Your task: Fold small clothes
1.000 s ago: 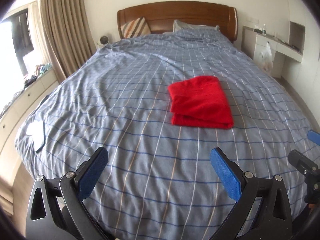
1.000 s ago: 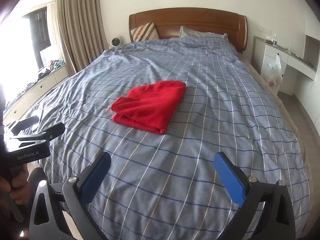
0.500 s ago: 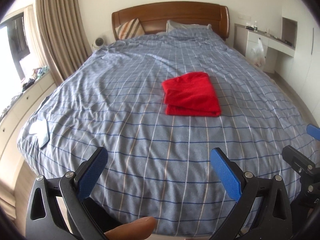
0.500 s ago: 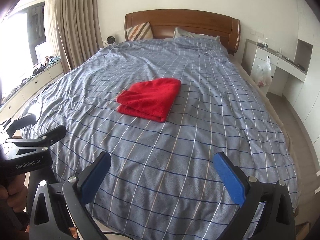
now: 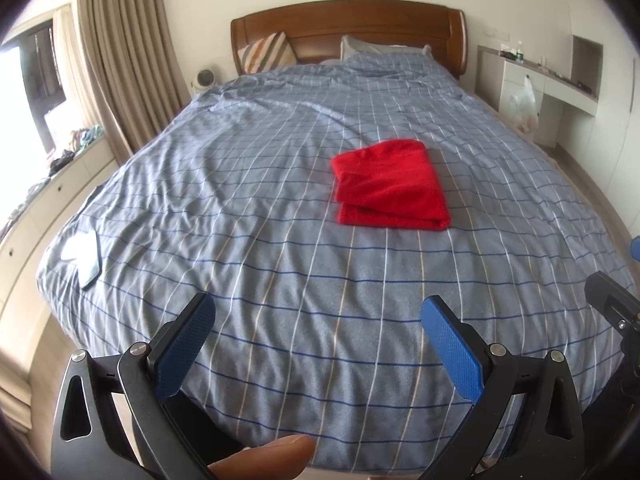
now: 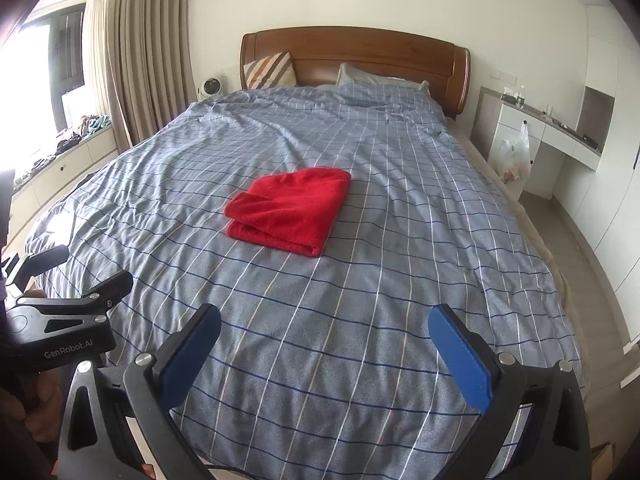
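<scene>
A red cloth (image 5: 390,190) lies folded into a neat rectangle on the middle of the bed; it also shows in the right wrist view (image 6: 290,208). My left gripper (image 5: 318,316) is open and empty, held above the foot of the bed, well short of the cloth. My right gripper (image 6: 324,324) is open and empty too, also back at the foot of the bed. The left gripper's body (image 6: 60,320) shows at the left edge of the right wrist view, and the right gripper's body (image 5: 612,308) at the right edge of the left wrist view.
The bed has a blue checked duvet (image 5: 280,160) and a wooden headboard (image 5: 348,24) with pillows. A flat light object (image 5: 86,256) lies near the bed's left edge. Curtains (image 5: 120,60) and a low cabinet stand on the left, a white desk (image 6: 540,132) with a plastic bag on the right.
Both grippers have drawn back from the bed and risen, so the folded red cloth looks smaller and farther off. Both stay open. The cloth has not moved.
</scene>
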Demonstrator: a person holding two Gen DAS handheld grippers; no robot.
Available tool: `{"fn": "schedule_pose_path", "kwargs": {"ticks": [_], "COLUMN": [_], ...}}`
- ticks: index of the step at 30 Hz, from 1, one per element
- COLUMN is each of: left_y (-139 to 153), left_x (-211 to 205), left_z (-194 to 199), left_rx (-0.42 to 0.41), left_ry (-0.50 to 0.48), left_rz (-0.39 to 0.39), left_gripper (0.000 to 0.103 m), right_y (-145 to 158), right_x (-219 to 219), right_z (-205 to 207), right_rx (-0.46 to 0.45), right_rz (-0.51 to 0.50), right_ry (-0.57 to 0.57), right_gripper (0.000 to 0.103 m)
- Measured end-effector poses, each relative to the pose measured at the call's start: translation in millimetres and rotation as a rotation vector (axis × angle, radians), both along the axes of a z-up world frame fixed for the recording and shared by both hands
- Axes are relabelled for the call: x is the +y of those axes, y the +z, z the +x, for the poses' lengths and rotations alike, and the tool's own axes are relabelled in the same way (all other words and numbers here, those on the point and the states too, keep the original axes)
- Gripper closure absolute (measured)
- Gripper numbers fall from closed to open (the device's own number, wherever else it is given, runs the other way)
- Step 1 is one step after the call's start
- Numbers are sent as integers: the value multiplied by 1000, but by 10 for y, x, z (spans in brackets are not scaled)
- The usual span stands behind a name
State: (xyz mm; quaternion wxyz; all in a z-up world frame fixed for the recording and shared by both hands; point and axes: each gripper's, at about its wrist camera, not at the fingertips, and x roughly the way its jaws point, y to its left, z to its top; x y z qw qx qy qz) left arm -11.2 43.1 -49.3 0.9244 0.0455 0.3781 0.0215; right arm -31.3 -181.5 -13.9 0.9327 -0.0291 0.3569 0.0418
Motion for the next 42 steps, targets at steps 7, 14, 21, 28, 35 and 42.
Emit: {"fn": "schedule_pose_path", "kwargs": {"ticks": [7, 14, 21, 28, 35, 42], "left_y": [40, 153, 165, 166, 168, 148], "left_x": [-56, -74, -52, -58, -80, -91], "left_z": [-18, -38, 7, 32, -5, 7], "left_rx": [5, -24, -20, -12, -17, -12], "left_ry": [-21, -42, -16, -27, -60, -54], "left_rz": [-12, -19, -34, -51, -89, -83], "left_gripper": [0, 0, 0, 0, 0, 0], "right_y": [18, 79, 121, 130, 103, 93], "right_x": [-11, 4, 10, -1, -50, -59], "right_z": [11, 28, 48, 64, 67, 70], "right_rx": [14, 6, 1, 3, 6, 8], "right_rz": [13, 15, 9, 4, 9, 11], "right_ry": [-1, -1, -8, -17, -30, -32], "right_gripper": [1, 1, 1, 1, 1, 1]}}
